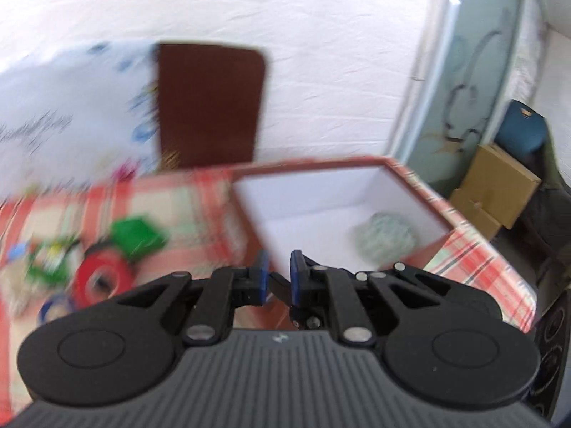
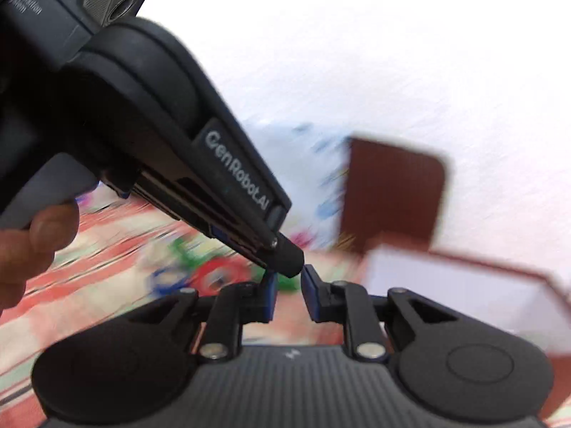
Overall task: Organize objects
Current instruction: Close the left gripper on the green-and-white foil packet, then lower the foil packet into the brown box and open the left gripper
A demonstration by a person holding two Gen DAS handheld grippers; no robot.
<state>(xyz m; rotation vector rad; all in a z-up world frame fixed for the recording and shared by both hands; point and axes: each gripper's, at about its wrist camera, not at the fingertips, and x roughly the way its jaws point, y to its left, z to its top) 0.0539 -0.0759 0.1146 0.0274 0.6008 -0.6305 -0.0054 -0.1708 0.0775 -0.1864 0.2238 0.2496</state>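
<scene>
Hovering above a red-and-cream plaid-covered table (image 1: 474, 260), left gripper (image 1: 279, 267) with blue-padded jaws drawn together, nothing between them. Right gripper (image 2: 288, 287) likewise closed and empty, just beneath the left gripper's black body crossing the right wrist view. Open red-rimmed square cardboard box (image 1: 357, 164) with white lining near the table's right edge, holding a pale grey-green crumpled bundle (image 1: 387, 237) in its near right corner. Red tape roll (image 1: 101, 278), blue tape roll (image 1: 55, 306) and blurred green items (image 1: 137, 233) clustered toward the table's left side. Brown rectangular board (image 1: 210, 107) upright behind the box, against the white wall.
</scene>
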